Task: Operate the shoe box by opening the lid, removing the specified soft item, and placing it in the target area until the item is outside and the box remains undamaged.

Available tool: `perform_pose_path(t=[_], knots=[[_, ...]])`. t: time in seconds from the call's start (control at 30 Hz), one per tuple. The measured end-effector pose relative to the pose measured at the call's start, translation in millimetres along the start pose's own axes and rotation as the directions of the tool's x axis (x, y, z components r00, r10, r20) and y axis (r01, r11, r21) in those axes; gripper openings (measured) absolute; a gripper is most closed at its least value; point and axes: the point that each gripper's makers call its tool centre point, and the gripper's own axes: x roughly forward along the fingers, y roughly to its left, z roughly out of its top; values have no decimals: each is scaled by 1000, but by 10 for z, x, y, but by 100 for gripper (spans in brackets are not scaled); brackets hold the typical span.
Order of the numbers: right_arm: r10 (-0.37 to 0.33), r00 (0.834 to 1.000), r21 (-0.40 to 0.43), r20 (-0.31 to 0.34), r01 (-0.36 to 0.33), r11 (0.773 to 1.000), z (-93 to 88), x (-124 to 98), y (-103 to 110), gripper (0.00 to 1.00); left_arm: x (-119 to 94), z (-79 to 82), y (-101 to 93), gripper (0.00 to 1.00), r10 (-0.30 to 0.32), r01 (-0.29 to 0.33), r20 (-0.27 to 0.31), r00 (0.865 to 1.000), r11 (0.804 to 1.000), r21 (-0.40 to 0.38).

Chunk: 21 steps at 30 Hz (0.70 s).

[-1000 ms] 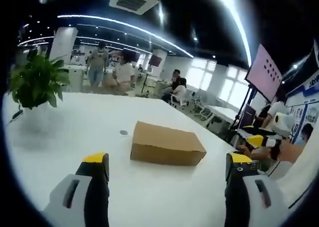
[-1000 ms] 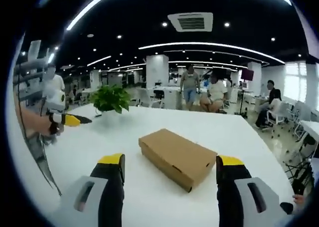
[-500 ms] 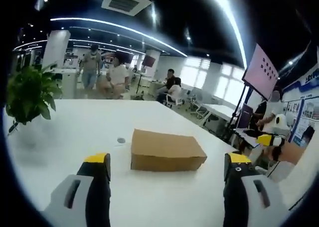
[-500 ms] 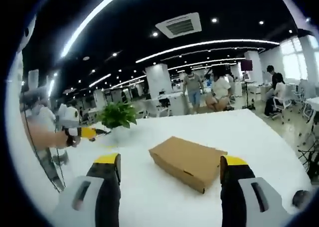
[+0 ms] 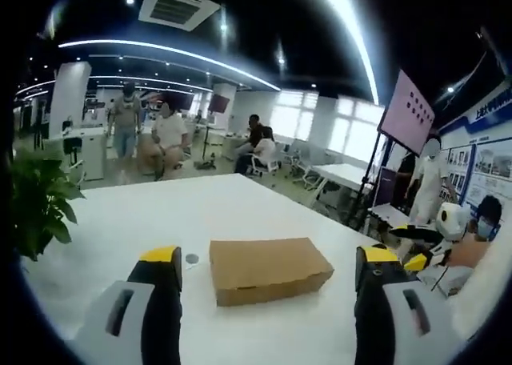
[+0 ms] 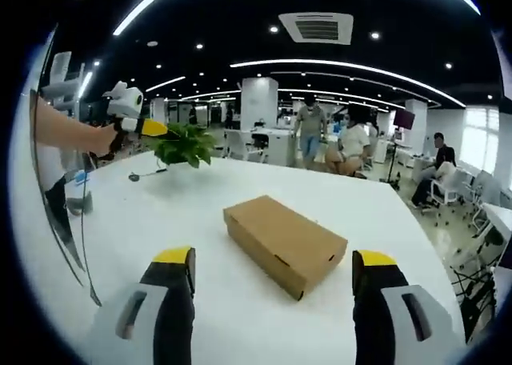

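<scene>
Left gripper view: left tongs (image 5: 264, 261) wide, empty; closed box (image 5: 268, 269) on the bench (image 5: 208, 213), between the jaws, apart. Right gripper view: right tongs (image 6: 272, 262) wide, empty, box (image 6: 286, 244) ahead; a hard pinch on the lid could crease the cardboard.

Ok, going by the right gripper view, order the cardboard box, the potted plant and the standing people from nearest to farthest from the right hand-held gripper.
1. Cardboard box, closed, on the white table just ahead.
2. Potted plant, at the table's far left.
3. Standing people, beyond the table in the office.
</scene>
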Motion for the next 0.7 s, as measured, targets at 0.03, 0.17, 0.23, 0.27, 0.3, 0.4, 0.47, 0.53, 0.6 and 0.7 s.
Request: perform_pose_path(t=[0.03,0.17,0.23,0.27,0.3,0.4,0.47,0.53,0.6,0.7], knots=[[1,1000,4,4,-1,1000,21,1,-6,87,5,12,0,91,2,-2,0,1000,1000,5],[4,999,97,34,-8,995,111,33,-19,90,24,51,33,92,27,-28,7,1000,999,36],[15,999,124,49,-21,992,146,48,-17,90,29,-12,42,94,31,-31,-16,999,1000,6],[11,999,117,49,-17,993,149,51,-19,89,32,-65,33,94,25,-25,-38,999,1000,-2],[6,999,111,45,-11,994,147,58,-22,87,36,-100,33,94,21,-21,-49,999,1000,-5],[-3,1000,71,18,2,997,96,79,-25,86,27,-265,29,91,8,3,-145,989,997,72],[-3,1000,75,16,2,997,77,75,-24,84,37,-289,22,88,14,-5,-152,988,998,59],[-13,1000,66,2,13,998,40,86,-21,82,55,-331,0,86,6,4,-157,988,998,64],[-30,999,41,-26,31,999,-21,97,-31,81,103,-394,26,84,11,0,-166,986,998,66],[-36,999,37,-23,37,999,-9,96,-32,83,173,-464,62,88,8,1,-189,982,999,48]])
